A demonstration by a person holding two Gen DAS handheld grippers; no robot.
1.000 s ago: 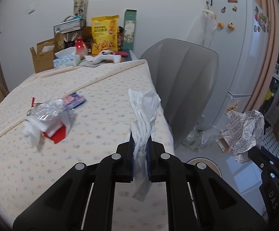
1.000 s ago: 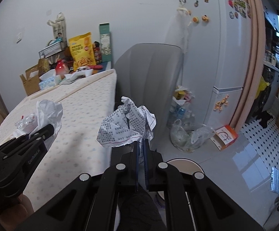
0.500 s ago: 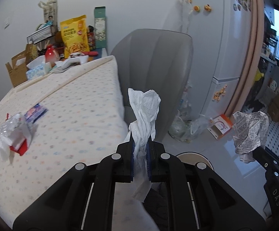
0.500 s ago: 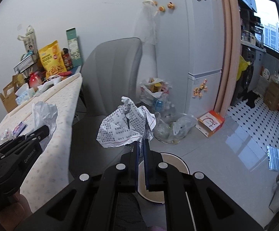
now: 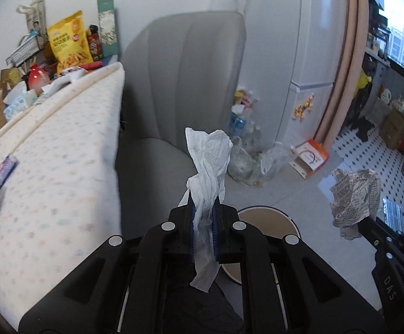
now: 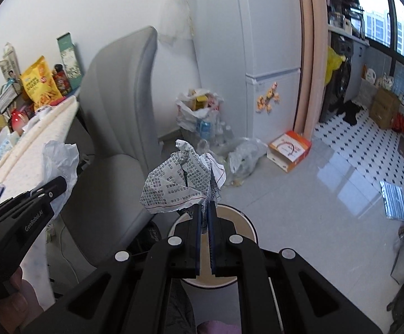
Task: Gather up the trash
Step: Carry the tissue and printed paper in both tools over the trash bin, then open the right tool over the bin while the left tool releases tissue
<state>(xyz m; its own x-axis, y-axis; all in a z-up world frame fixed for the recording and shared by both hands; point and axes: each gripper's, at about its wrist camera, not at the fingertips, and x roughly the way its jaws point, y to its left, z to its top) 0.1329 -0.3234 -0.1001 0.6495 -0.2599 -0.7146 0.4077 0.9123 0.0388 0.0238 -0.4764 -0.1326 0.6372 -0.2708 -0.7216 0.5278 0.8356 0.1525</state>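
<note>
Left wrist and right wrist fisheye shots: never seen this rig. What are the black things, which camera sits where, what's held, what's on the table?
There is no robot here: a person carries a black two-finger hand-held gripper in each hand, and each has a fisheye camera looking out along its fingers.

In the left wrist view, the left hand-held gripper is shut on a crumpled white tissue. In the right wrist view, the right hand-held gripper is shut on a crumpled printed paper. Each gripper also shows at the edge of the other's picture.

Below both sits a round white-rimmed bin on the floor, beside a grey upholstered chair.

The dotted cream tablecloth carries a small blue wrapper and more litter at the left edge, plus a yellow snack bag and boxes at the far end.
</note>
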